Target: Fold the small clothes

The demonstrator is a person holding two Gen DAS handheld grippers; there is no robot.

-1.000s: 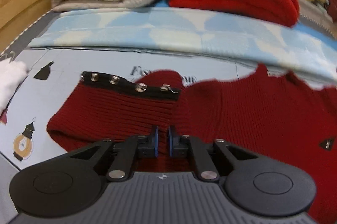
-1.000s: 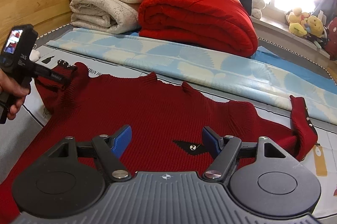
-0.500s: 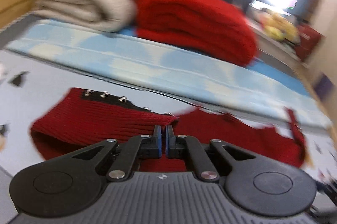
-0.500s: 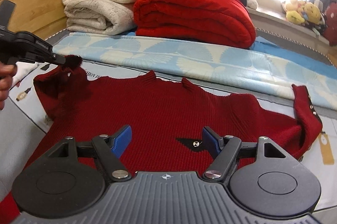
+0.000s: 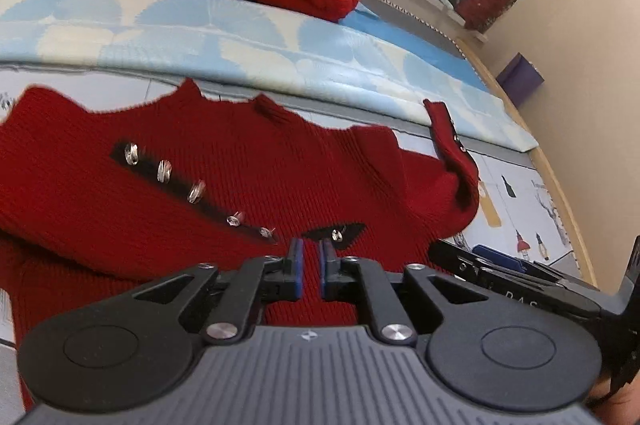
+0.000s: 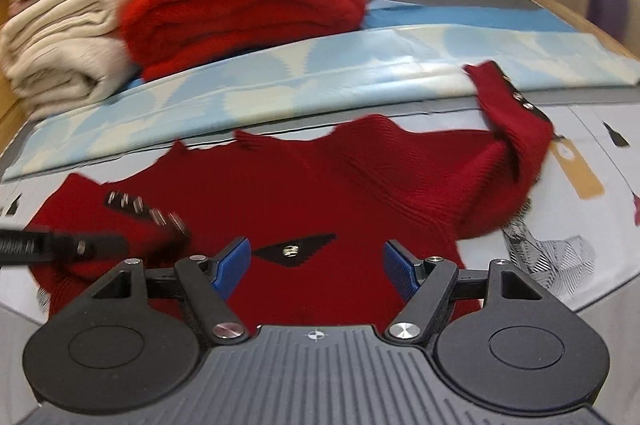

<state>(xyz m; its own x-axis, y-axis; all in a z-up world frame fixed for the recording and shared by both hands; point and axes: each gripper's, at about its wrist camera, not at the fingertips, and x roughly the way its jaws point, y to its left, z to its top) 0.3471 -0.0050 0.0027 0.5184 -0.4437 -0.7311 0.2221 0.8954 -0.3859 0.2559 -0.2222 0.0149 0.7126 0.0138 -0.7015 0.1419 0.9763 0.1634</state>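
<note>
The dark red knit sweater (image 5: 280, 177) lies flat on the printed bedsheet (image 6: 592, 153), directly under and ahead of both tools. Its left sleeve (image 5: 120, 193), trimmed with a black strip of silver buttons (image 5: 196, 192), lies folded across the chest just ahead of the left tool (image 5: 311, 255). That tool's jaws have just been opening to a narrow gap with nothing between them. The right tool (image 6: 316, 261) stands wide and empty above the black diamond patch (image 6: 294, 250). The right sleeve (image 6: 516, 145) sits ahead and right of it.
</note>
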